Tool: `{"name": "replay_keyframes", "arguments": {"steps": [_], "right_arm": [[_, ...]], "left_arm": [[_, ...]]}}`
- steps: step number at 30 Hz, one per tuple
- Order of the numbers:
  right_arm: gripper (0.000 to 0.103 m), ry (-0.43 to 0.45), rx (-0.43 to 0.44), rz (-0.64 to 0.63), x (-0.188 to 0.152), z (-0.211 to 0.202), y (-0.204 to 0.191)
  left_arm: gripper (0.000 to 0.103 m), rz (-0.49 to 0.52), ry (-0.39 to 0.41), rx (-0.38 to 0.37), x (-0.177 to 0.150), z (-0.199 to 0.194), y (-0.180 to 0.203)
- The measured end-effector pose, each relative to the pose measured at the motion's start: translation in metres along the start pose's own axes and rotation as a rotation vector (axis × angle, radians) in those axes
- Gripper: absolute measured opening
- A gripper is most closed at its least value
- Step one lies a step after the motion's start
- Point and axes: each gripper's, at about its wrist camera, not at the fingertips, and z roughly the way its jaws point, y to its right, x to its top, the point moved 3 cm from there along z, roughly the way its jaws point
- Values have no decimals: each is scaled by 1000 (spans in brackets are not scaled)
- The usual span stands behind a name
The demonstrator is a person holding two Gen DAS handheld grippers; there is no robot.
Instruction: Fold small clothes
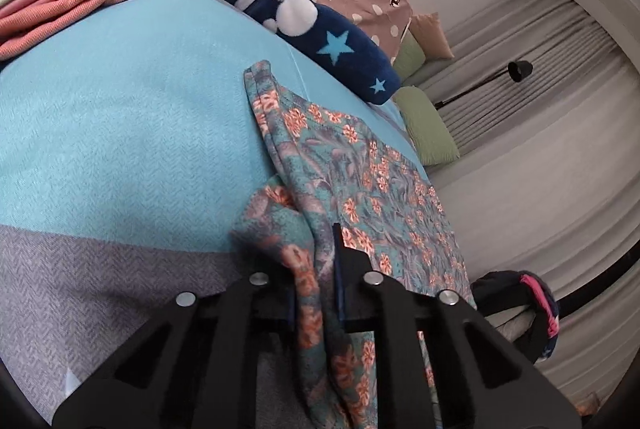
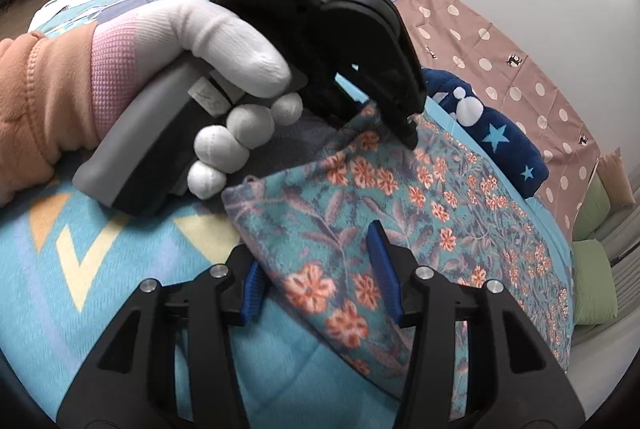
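Soft, light flowered cloth point(image 1: 340, 165) bends easily, so we pinch its edges: our left tool point(image 1: 316, 289) is clamped on it, our right tool point(image 2: 320, 269) stands apart around it.

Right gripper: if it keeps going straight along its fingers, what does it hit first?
Most likely the floral garment: the right gripper already has its near corner between open fingers, and more of the cloth lies straight ahead. Depth is hard to judge.
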Motion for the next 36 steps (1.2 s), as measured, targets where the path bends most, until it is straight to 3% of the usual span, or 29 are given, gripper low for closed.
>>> {"name": "replay_keyframes", "arguments": {"steps": [2,5,8,21,36], "right_arm": [[45,5,-12,-9,2,0,-1],[20,27,0,7,3,-4,2],[16,86,6,84,5,-17,17],[15,237,-33,351,-12,-69,102],[13,231,-40,699,-120,-88,215]], "left_arm": [[12,8,2,10,0,0,2],[11,22,7,26,2,-1,8],[11,20,18,10,7,-2,18],[11,64,29,-20,31,27,103],[11,156,-93,-17,13,145,197]]}}
